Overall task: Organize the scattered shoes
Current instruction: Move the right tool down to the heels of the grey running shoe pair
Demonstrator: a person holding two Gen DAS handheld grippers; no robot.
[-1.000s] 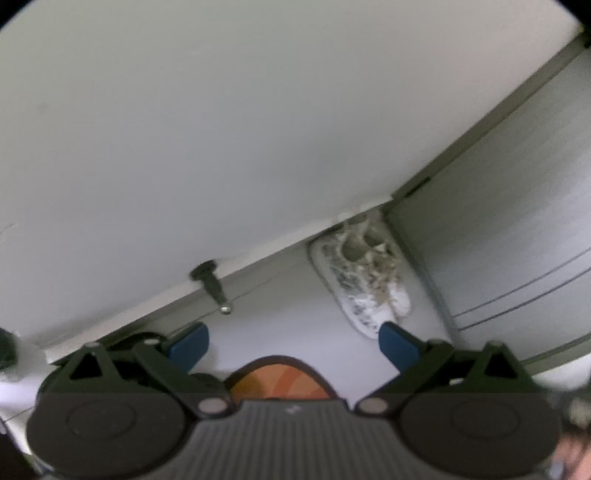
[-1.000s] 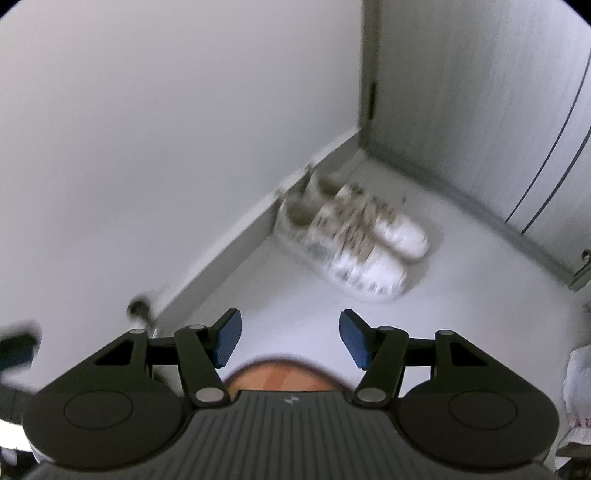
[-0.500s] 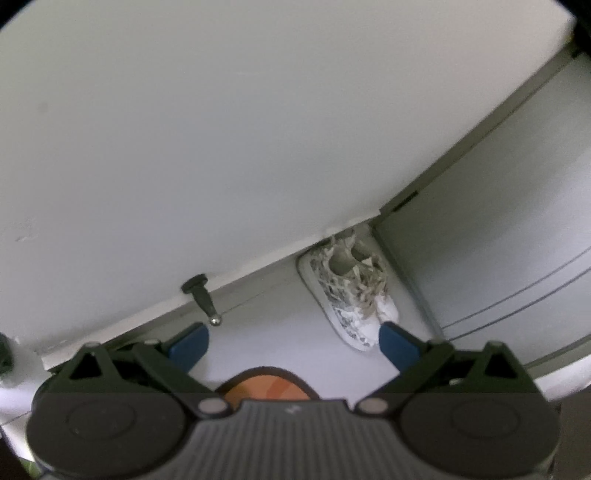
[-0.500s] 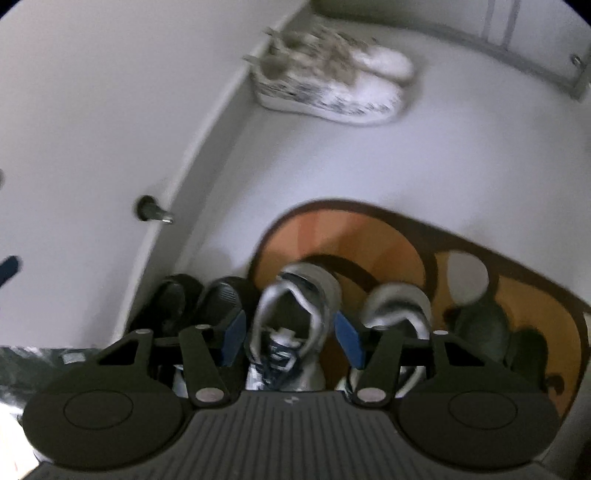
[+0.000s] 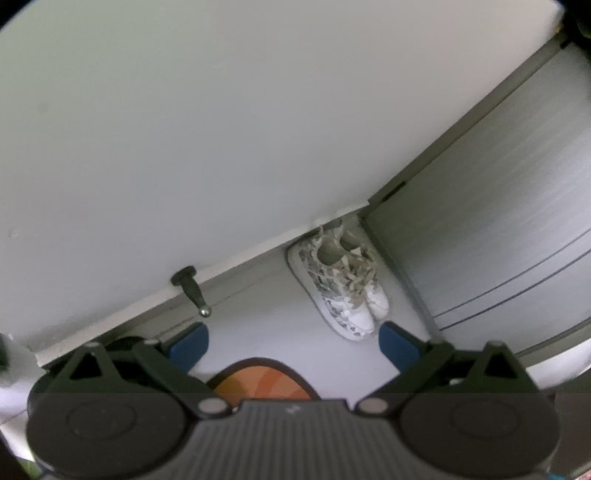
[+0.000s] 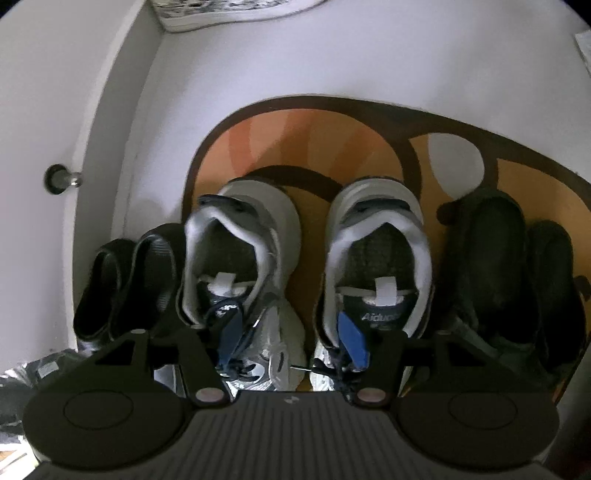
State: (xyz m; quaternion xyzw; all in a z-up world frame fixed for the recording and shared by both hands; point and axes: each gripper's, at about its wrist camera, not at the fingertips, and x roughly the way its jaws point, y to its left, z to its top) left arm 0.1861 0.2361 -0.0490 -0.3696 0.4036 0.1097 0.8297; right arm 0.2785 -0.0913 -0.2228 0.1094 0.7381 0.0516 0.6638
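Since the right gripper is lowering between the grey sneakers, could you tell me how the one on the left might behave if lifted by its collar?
The left grey sneaker looks padded and soft at the collar, so it may fold. Its toe would probably droop. Loose laces could snag the opening right gripper.

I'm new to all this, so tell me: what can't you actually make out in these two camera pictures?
- Toes of the grey sneakers: right view, behind the right gripper, whose jaws are opening.
- Patterned sneakers: right view, cut off by the top edge.
- Rug: left view, mostly behind the left gripper.
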